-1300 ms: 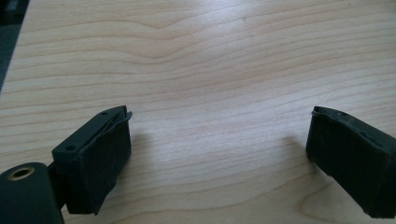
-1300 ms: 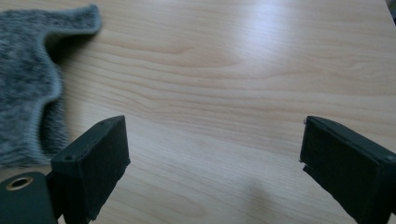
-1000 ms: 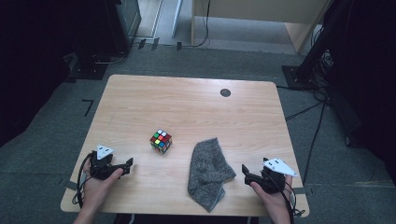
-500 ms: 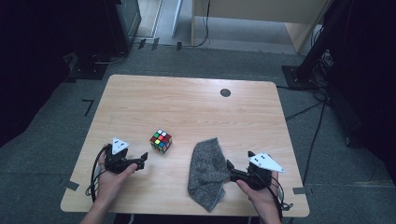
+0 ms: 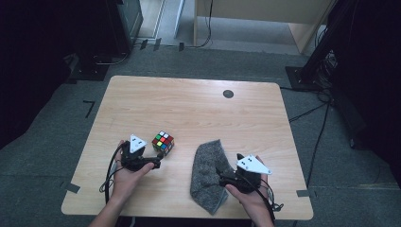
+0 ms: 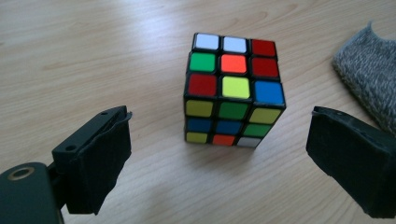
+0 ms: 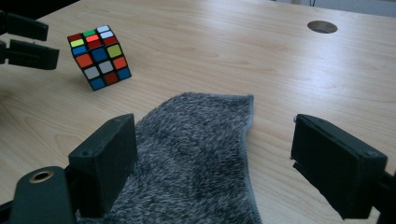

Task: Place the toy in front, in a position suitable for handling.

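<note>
**Pale wood, a colour cube and a grey cloth between two open grippers**

Pale wood grain runs across the table [image 5: 189,109], which stands on a grey carpeted floor [image 5: 56,142]. At the left of the high view, a hand holds the left gripper [image 5: 158,163] low over the near part of the tabletop, its grey three-cornered plate [image 5: 137,143] on top and its cable looping off toward the table's near edge. Its jaws stand wide apart and hold nothing. In the left gripper view the puzzle cube [image 6: 233,91] sits flat on the wood just ahead of the two black jaws, in line with the gap between them but clear of both pads. From above, the cube lies just beside the jaw tips, to their far right.

To the right of the cube, apart from it, lies the grey fleecy cloth [image 5: 208,175], a long rumpled piece running from mid-table down toward the near edge. The right gripper [image 5: 222,177] hangs over the cloth's right-hand side, jaws spread wide. In the right gripper view the cloth lies under and between the jaws; the left pad seems to hover right at the pile, though whether it touches is hard to tell. Nothing is clamped. Farther off, a dark round hole [image 5: 228,93] marks the far side of the table.
</note>
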Available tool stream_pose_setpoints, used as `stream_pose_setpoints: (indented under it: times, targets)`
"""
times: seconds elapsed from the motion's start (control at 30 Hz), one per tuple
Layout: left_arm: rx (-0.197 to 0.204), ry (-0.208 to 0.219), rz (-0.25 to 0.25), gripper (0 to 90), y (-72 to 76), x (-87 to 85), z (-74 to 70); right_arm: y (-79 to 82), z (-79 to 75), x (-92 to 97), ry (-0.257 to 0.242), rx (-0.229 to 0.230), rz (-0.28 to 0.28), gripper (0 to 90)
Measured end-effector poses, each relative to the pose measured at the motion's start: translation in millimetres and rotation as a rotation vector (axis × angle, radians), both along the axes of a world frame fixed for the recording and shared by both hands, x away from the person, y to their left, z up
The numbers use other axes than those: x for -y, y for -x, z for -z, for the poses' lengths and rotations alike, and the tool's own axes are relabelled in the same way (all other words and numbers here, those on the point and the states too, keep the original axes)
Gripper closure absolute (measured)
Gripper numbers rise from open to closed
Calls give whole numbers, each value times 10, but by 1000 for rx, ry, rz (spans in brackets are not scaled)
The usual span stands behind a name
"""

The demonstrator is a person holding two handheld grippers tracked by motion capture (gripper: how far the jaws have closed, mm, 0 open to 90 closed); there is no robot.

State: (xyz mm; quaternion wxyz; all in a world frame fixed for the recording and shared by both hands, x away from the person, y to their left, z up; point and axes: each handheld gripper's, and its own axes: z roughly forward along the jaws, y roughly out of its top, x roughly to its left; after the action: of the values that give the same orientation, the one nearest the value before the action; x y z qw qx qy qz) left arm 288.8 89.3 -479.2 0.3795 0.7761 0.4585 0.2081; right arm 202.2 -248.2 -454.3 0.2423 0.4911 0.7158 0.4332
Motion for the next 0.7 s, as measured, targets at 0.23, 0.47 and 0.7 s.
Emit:
stream_pose_setpoints:
  times: [0.23,0.47,0.7]
  targets:
    - [15,37,-34,68,-100,165,-1,-36,114,-69,-21,-24,35,147]
    - [4,21,-13,68,-133,255,78,-19,176,-149,-7,-32,4,148]
    - [13,-7,-6,70,-177,319,140,71,258,-269,62,-66,-52,163]
